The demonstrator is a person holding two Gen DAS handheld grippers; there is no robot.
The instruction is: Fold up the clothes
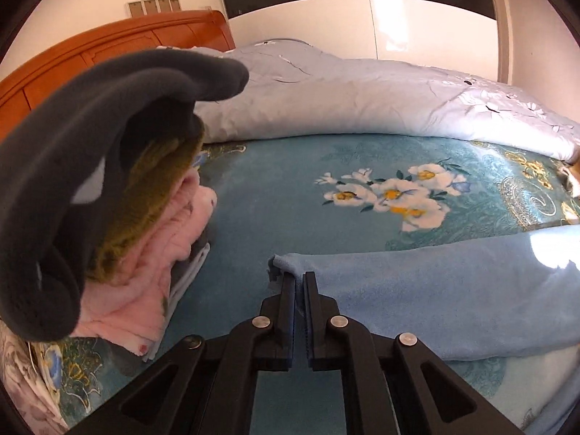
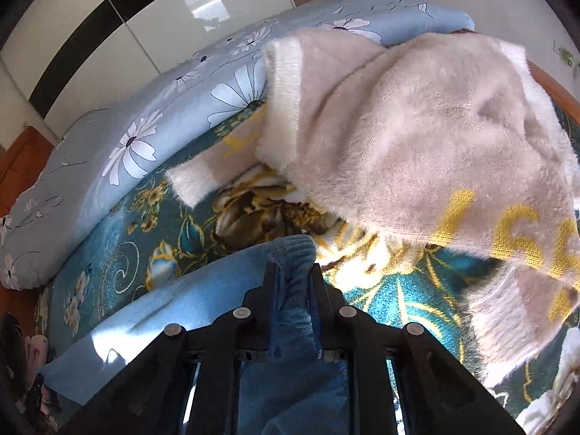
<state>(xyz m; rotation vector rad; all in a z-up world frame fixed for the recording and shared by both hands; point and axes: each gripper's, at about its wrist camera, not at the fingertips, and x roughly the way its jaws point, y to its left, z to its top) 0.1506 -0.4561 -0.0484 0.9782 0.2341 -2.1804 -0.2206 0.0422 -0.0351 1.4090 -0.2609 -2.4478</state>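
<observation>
Both tongs are working on one light blue cloth (image 1: 427, 290) that lies on the bed (image 1: 290, 195). Left tongs (image 1: 299, 282) are almost together, with only a thin gap, and a corner of the blue cloth sits right at the tips. It looks pinched there, but only a little bit of cloth is between the fingers, so I cannot tell for sure that the grip is firm. Right tongs (image 2: 293, 272) are clamped on a thick bunch of the same blue cloth (image 2: 174, 301), which fills the space between the two fingers and pokes out past the tips.

My guess is that this is the start of a fold: each side has hold of one corner or edge of the blue cloth. The next move would be to lift both ends at the same height and carry them over so one half lands flat on the other. Both sides should move together, or the cloth will twist. The left corner could slip out, since so little is held.

Near the left tongs is a pile of clothes (image 1: 119, 195) with a dark grey one on top, then a green-brown one, then a pink one. Near the right tongs a fluffy cream sweater (image 2: 417, 134) with yellow letters lies in a heap. A pale blue quilt (image 1: 362, 98) with white flowers is bunched along the far side of the bed.
</observation>
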